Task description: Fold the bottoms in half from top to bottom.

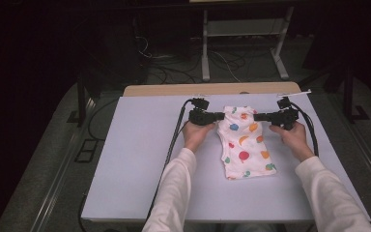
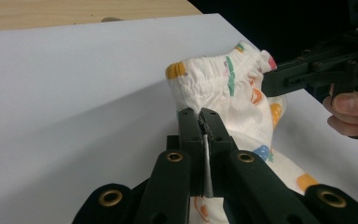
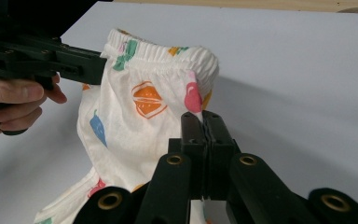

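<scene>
The small white garment printed with coloured fruit (image 1: 244, 142) lies a little right of the middle of the white table (image 1: 135, 159), its gathered elastic waistband at the 12 o'clock end and the rest trailing toward 6 o'clock. The left gripper (image 1: 218, 116) comes in from 9 o'clock and is clamped tight on the waistband's left corner; the left gripper view shows a thin fold of cloth pinched between its jaws (image 2: 204, 126). The right gripper (image 1: 260, 116), entering from 3 o'clock, is likewise clenched on the right corner (image 3: 204, 122). Each bite looks shallow, taking only the edge of the fabric, so a lift or a sideways pull could let one corner slip free and the garment would swing and crumple. If the hands part unevenly, the elastic would stretch on one side and the piece would land skewed. Either bite may also have caught just one layer, letting the garment sag open.
</scene>
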Available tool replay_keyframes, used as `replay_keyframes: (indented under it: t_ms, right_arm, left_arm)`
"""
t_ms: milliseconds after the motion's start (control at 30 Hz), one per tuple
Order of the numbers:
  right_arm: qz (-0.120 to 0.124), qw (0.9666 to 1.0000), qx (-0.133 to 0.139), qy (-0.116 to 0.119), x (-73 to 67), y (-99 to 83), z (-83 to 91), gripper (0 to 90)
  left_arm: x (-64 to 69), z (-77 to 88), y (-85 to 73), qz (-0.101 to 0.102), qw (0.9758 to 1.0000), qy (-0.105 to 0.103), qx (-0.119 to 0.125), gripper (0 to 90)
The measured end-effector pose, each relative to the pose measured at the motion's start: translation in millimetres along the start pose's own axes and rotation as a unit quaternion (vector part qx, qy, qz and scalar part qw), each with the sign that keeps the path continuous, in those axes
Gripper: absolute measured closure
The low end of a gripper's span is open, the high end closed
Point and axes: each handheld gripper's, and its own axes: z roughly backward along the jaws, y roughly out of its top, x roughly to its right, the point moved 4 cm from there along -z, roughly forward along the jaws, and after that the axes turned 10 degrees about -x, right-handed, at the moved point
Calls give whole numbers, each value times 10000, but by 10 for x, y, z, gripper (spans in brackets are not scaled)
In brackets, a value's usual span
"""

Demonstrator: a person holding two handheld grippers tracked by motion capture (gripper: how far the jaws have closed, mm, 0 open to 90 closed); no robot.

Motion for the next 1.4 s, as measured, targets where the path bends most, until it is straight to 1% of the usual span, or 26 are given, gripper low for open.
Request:
replay_keyframes:
  t_ms: [300,400,500,600,667,733,867,1067,1233,1267,1333,1400]
  right_arm:
    - [89,10000,-20,-12,-70,-20,84,871]
    - [123,9999,-10,-8,-90,-35,112,871]
    - [156,9999,42,17,-107,-59,133,871]
    - [222,9997,-19,-44,-121,-105,134,871]
    - [216,9998,32,-15,-139,-134,152,871]
    - [230,9997,24,-26,-156,-153,166,871]
    - [297,9996,35,-11,-197,-191,191,871]
    - [355,9994,25,-33,-234,-244,231,871]
    - [381,9993,17,-32,-263,-295,253,870]
    - [389,9992,9,-36,-269,-303,253,869]
    - [433,9991,3,-40,-282,-330,253,869]
    - [439,9990,-2,-26,-277,-350,242,869]
  left_arm:
    - [91,69,14,-212,9998,4,-66,879]
    - [133,88,14,-266,9996,-28,-65,879]
    - [166,107,-4,-422,9991,18,-73,879]
    - [192,112,-50,-415,9991,-56,-16,879]
    - [216,120,-82,-401,9991,-110,39,879]
    - [235,136,-89,-441,9989,-124,22,879]
    - [295,203,-75,-531,9984,-171,79,879]
    - [381,233,-105,-631,9978,-200,69,879]
    - [398,221,-166,-594,9979,-249,72,878]
    - [396,218,-180,-614,9977,-269,39,878]
    - [397,214,-190,-662,9976,-208,-9,876]
    - [396,212,-194,-638,9976,-254,7,876]
